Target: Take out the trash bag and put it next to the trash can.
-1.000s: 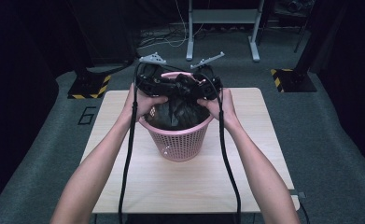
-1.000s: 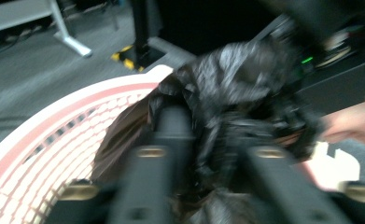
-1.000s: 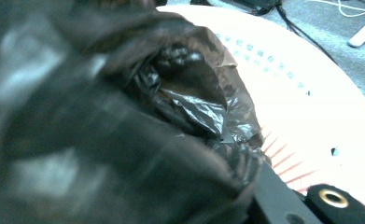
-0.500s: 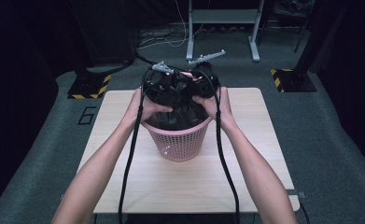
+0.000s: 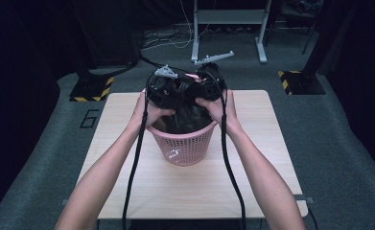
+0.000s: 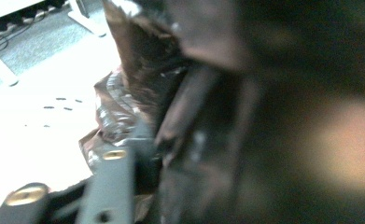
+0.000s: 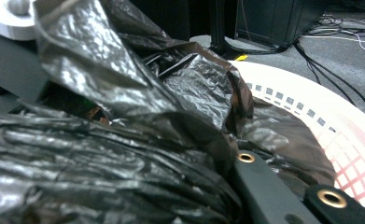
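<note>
From the high view, the left gripper (image 5: 168,91) and the right gripper (image 5: 202,88) meet over the far rim of the pink mesh wastebasket (image 5: 182,146), which stands mid-table on the pale wooden table (image 5: 127,182); both tools tilt down into the black plastic bin liner (image 5: 185,117) bunched in the basket's mouth just below them, apparently so that the bag can be drawn out and spread over the rim; the two cables trail back along the forearms. In the left gripper view, the left gripper's jaws have just been closing, and a crumpled fold of the liner (image 6: 124,112) lies between and just ahead of them, though blur keeps me from saying whether the pads press on it; the dark mass close at its right I cannot identify. In the right gripper view, the right gripper's jaws are together and clamped on a thick gather of the liner (image 7: 105,154) that rises straight out of them, probably held taut so that the other tool can work the film; just beyond it, to the right, curves the basket's rim (image 7: 320,126), with loose film draped inside against the wall.
</note>
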`<state>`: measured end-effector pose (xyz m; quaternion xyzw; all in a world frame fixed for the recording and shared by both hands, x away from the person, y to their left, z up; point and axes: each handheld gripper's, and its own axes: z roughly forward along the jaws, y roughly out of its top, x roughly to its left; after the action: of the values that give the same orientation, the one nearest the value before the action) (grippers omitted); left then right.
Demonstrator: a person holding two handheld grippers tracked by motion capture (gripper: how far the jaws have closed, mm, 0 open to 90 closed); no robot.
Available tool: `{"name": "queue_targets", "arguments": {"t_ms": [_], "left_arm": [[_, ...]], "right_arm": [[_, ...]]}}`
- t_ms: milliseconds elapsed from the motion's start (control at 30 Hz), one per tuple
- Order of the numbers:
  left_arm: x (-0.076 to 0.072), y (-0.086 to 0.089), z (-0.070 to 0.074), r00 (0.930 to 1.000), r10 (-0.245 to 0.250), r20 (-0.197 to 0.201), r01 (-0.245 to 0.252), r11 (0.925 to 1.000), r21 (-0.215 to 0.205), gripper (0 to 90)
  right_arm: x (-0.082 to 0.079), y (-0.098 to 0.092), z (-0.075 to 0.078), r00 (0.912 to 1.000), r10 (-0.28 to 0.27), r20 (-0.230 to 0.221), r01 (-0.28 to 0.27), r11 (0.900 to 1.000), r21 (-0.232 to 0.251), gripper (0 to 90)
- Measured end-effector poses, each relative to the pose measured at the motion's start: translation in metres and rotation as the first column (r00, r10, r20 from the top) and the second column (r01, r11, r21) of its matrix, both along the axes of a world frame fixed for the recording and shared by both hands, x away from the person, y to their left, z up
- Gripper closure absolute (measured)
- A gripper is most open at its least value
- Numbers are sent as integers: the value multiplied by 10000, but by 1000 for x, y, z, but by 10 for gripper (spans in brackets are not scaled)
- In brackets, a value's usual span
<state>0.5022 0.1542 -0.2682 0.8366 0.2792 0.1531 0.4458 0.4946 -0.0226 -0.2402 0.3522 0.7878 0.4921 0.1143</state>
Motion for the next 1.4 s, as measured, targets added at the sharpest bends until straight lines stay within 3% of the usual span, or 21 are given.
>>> {"name": "queue_targets", "arguments": {"t_ms": [133,233,300,533,667,833,967,1167,1400], "left_arm": [[-1,0,-1,9999,-64,123,65,10000,-67,795],[-2,-3,0,9990,189,416,-196,9996,178,851],[-2,-2,0,9978,439,504,-452,9987,246,868],[3,4,2,9940,963,511,-975,9950,218,874],[3,1,3,9942,915,563,-941,9945,455,874],[0,-10,0,9963,681,530,-732,9922,1008,874],[1,-16,-1,9965,661,515,-717,9909,1143,873],[4,-19,0,9956,835,437,-878,9903,1077,873],[5,-26,-3,9969,707,335,-745,9885,1319,872]], "right_arm": [[1,0,-1,10000,38,-32,-38,10000,-65,900],[1,-2,-2,10000,-8,-16,7,10000,-83,887],[-1,-4,-1,10000,-55,42,56,9999,-105,763],[-12,-14,3,9970,-739,233,762,9900,-1188,432],[-16,-26,4,9920,-1216,339,1244,9871,-1008,307],[-15,-39,4,9848,-1723,227,1732,9841,-404,244],[-16,-40,9,9874,-1574,133,1572,9874,178,232],[-24,-30,8,9936,-1123,76,1122,9936,117,229],[-23,-30,10,9920,-1261,57,1258,9913,385,213]]}}
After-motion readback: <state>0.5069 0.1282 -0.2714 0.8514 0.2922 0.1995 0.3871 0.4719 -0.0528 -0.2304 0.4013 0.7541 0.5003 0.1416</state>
